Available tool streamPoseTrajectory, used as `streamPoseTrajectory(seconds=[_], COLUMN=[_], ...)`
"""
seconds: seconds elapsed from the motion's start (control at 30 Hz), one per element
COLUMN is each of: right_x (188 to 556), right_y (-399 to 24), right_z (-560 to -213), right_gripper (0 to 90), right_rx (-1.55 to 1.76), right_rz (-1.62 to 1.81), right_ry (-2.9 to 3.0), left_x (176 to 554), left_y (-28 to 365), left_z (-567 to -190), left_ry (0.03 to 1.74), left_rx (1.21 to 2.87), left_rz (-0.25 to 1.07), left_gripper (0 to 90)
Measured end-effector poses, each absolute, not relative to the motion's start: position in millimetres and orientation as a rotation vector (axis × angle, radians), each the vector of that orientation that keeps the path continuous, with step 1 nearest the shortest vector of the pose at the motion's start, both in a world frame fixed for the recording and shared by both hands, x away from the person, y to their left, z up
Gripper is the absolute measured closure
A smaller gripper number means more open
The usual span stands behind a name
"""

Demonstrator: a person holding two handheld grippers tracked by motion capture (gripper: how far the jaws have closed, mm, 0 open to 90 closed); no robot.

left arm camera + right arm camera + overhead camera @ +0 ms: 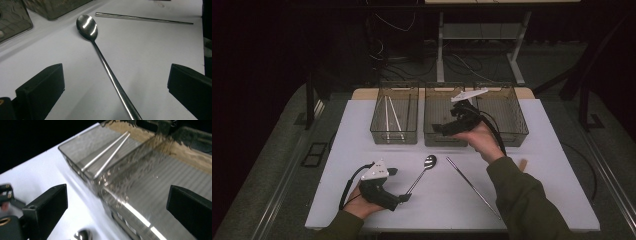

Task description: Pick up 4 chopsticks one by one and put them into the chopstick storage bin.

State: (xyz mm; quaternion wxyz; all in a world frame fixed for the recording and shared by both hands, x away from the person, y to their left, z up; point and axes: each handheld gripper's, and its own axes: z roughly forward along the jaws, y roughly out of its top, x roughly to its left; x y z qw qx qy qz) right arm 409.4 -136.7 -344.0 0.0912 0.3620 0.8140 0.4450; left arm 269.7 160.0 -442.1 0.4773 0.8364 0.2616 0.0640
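Fingers (47,205) of the right gripper (451,125) are spread wide with nothing between them, held over the middle mesh basket (437,140) at frame centre. Left gripper (399,185) at lower left is likewise open, its jaws straddling the spoon (422,172) handle without contact; the spoon is laid flat on the white table (362,145), a chopstick (472,186) just right of it.

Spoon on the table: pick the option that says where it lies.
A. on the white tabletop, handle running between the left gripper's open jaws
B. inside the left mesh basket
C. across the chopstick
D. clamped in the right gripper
A: the spoon lies flat on the table, its handle running between the left gripper's open jaws, untouched by either.
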Motion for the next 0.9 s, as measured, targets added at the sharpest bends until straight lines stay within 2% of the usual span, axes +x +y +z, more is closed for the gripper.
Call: streamPoseTrajectory(seconds=[0.5,0.57,0.67,0.73,0.9], right_x=[366.3,360.8,351.2,345.8,331.2], right_y=[-197.9,-203.3,-212.0,-218.4,-231.0], right_z=[-357.9,-359.0,-361.8,-364.4,-371.7], right_gripper=[4.0,7.3,7.8,14.7,17.8], right_rx=[1.089,1.077,1.088,1.09,1.103], right_rz=[1.252,1.239,1.231,1.235,1.239], right_ry=[2.413,2.425,2.435,2.438,2.439], left_x=[269.7,269.8,270.0,269.9,270.6], left_y=[159.8,159.7,159.8,159.8,159.8], left_z=[-443.5,-443.7,-444.0,-444.3,-444.8], left_ry=[0.643,0.645,0.642,0.644,0.642], left_rx=[2.05,2.052,2.06,2.063,2.071], left_rz=[0.159,0.159,0.161,0.16,0.163], left_gripper=[0.0,0.0,0.0,0.0,0.0])
